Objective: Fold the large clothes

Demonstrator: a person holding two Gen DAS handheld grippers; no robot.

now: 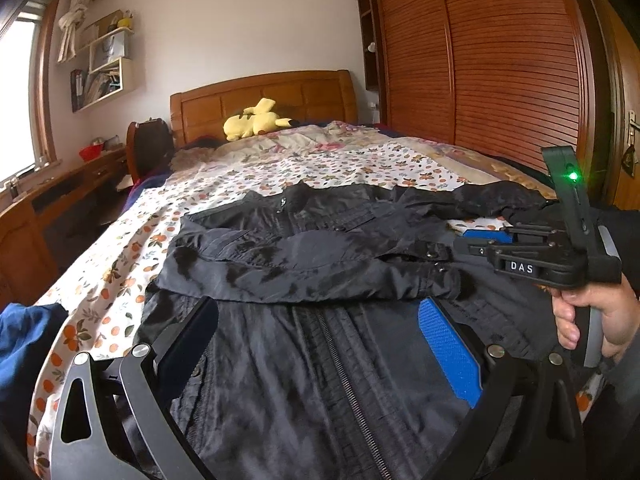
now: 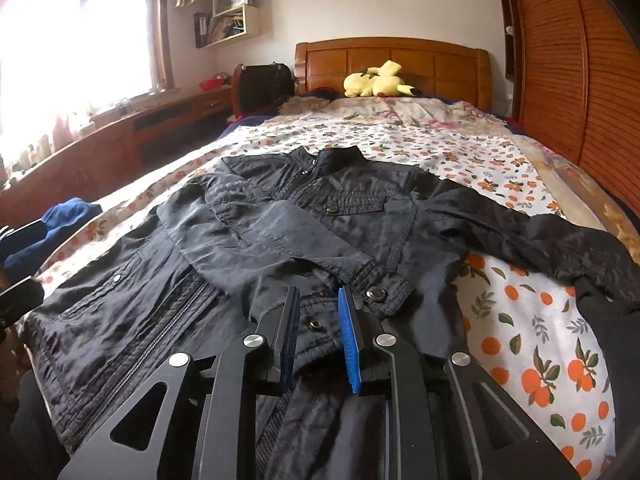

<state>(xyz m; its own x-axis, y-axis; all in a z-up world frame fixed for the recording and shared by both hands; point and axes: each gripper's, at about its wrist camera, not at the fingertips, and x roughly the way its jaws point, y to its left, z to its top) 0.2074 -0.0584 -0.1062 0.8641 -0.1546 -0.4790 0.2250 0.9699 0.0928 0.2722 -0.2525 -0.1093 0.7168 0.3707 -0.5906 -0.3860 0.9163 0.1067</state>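
Across the bed lies the black jacket, front up, one sleeve folded over its chest, the other sleeve splayed (body unfolded); left tool gapes empty, right tool narrowly parted, gripping nothing.

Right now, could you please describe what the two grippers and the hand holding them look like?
Both grippers are black, angular frames with silver pivot bolts and cut-out openings. Each has one blue textured pad and one dark pad. The left gripper fills its own view. The right gripper carries white letters "DAS", a green light on an upright fin and a grey trigger. The hand wears a dark sleeve.
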